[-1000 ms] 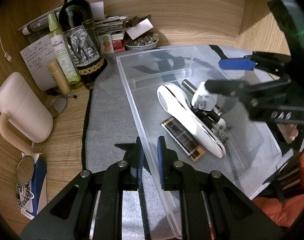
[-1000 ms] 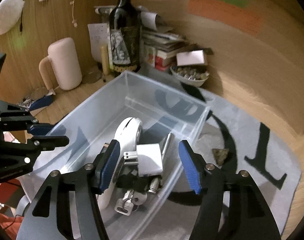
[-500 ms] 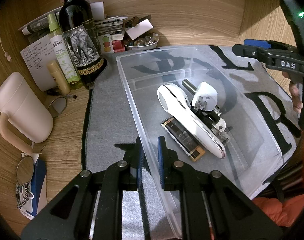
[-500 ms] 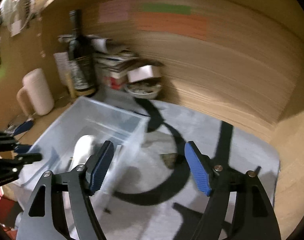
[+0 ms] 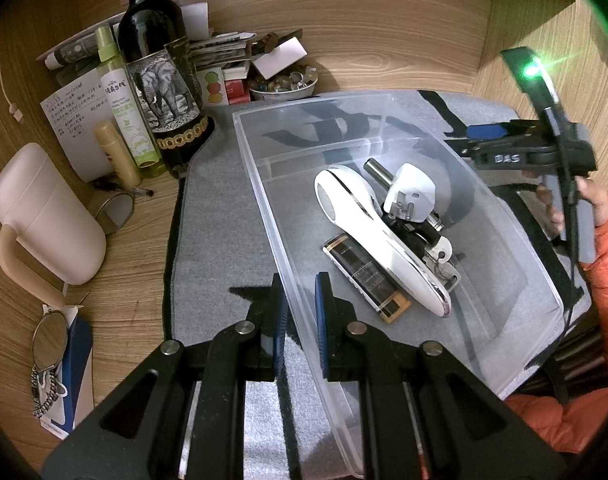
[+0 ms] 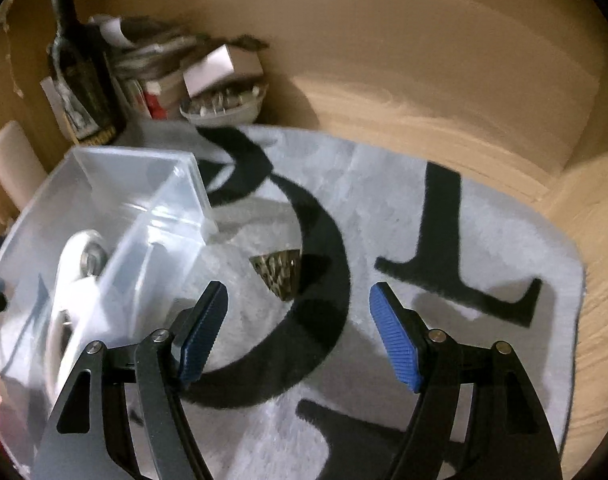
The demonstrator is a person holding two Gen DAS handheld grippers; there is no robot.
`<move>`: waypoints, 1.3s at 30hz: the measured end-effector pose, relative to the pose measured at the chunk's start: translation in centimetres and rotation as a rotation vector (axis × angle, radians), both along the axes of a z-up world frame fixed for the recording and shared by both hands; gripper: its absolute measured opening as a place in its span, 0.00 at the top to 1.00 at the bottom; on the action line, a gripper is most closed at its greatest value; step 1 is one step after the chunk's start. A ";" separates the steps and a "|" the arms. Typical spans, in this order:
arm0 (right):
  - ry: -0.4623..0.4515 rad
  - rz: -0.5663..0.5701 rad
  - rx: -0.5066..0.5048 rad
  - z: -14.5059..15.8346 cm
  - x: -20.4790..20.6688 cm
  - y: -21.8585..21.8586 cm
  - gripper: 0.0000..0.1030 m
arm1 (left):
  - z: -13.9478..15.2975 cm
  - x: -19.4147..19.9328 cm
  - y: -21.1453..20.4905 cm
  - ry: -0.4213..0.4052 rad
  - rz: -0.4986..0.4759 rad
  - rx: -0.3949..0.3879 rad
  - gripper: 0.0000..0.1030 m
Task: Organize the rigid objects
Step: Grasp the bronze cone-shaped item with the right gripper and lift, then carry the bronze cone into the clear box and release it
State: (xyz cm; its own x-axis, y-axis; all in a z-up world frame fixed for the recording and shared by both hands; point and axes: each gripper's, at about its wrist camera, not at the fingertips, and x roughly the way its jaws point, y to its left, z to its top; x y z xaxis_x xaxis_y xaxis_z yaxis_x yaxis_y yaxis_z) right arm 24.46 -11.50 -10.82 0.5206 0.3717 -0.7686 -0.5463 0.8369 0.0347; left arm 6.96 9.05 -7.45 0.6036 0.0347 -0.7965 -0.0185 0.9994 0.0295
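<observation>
Left wrist | left claw [image 5: 298, 312] pinching clear bin [image 5: 516, 236] wall | right claw [image 6: 297, 334] spread over grey mat [image 6: 384, 208] | wooden desk [image 5: 135, 240]

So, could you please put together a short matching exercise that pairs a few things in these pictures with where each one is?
Things:
1. white plug adapter
2. wine bottle
3. small patterned triangular piece
4. left claw

Places:
A. on the grey mat, outside the bin
B. clamped on the clear bin wall
C. inside the bin, on the pile
D. at the wooden back wall

Pairs: 1-C, 2-D, 3-A, 4-B
</observation>
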 end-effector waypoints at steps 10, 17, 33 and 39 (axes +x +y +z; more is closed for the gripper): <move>0.039 0.006 -0.005 -2.3 2.1 1.5 0.47 | -0.2 0.3 -0.1 0.011 -0.003 0.001 0.89; 0.023 0.048 -0.008 -2.2 1.7 2.5 0.74 | -0.4 0.3 -0.2 0.012 -0.006 0.003 0.89; -0.139 0.110 0.050 4.0 -3.2 1.7 0.74 | -0.4 0.2 -0.3 0.010 -0.008 0.008 0.89; -0.193 0.139 0.068 5.7 -5.1 2.3 0.74 | -0.4 0.2 -0.3 0.010 -0.008 0.007 0.89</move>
